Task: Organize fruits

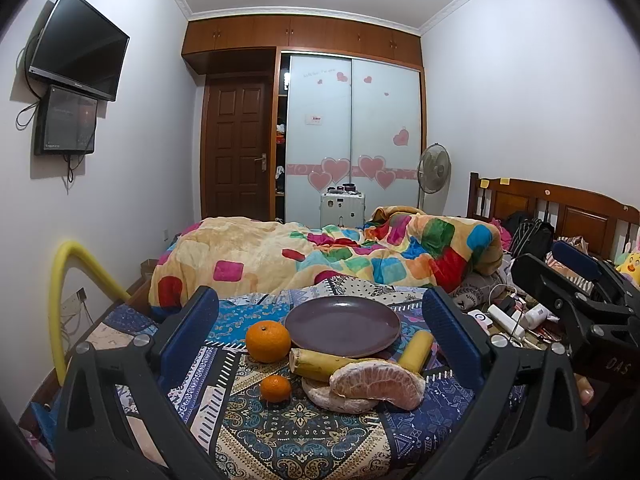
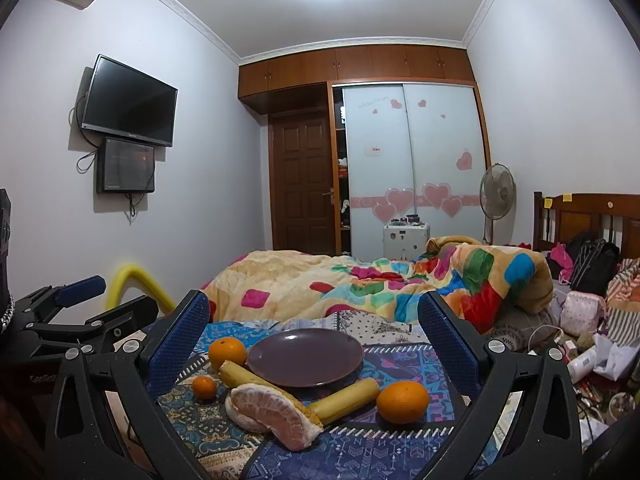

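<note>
1. The left gripper point(image 1: 320, 336) hangs low over the patterned cloth point(image 1: 304, 440) spread on the bed, its jaws wide apart and holding nothing.
2. The right gripper point(image 2: 314, 340) sits beside it at about the same height, its jaws equally wide and bare.
3. A purple plate point(image 1: 342, 325) lies on the cloth, nothing on it, in front of both grippers.
4. A large orange point(image 1: 268, 341) stands just left of the plate, close to its rim.
5. A small orange point(image 1: 275, 388) sits nearer the cameras, apart from the large one.
6. A second large orange point(image 2: 402, 401) rests at the right, just beside the end of a banana piece; only the right wrist view shows it.
7. Two banana pieces point(image 1: 320, 362) point(image 1: 416, 351) lie along the plate's near edge, meeting in a shallow V.
8. Peeled pomelo segments point(image 1: 376, 386) are piled in front of the bananas, touching them.
9. A colourful blanket point(image 1: 320, 256) is heaped beyond the plate.
</note>
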The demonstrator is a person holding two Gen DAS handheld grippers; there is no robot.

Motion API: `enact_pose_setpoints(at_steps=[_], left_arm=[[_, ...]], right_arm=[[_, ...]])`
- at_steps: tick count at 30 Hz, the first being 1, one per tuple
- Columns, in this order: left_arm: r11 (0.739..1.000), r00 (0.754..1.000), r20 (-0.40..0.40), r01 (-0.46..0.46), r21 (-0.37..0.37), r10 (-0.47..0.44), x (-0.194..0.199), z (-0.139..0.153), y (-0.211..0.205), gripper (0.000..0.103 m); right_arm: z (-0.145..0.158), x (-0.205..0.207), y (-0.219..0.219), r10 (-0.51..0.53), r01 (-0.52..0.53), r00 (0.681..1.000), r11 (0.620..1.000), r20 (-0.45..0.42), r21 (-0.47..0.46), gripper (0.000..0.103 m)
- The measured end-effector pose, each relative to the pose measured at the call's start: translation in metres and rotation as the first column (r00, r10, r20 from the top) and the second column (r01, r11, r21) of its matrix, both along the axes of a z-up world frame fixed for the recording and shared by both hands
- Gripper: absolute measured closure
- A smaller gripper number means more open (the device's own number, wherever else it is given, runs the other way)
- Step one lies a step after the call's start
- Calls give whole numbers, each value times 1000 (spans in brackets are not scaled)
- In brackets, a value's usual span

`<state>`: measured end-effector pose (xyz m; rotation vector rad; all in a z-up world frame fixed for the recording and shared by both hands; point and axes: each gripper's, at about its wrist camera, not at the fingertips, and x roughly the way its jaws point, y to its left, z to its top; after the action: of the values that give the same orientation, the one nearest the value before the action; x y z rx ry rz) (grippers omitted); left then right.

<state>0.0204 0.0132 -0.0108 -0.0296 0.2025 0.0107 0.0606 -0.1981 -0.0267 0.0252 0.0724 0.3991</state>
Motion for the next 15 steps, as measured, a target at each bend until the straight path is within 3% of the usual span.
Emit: enact_pose_setpoints(at_steps=[15], left_arm=[[1000,1000,1,-5,1,5,3,0,1,0]], right_arm=[[0,0,1,1,-1,1000,1000,-1,1,0]])
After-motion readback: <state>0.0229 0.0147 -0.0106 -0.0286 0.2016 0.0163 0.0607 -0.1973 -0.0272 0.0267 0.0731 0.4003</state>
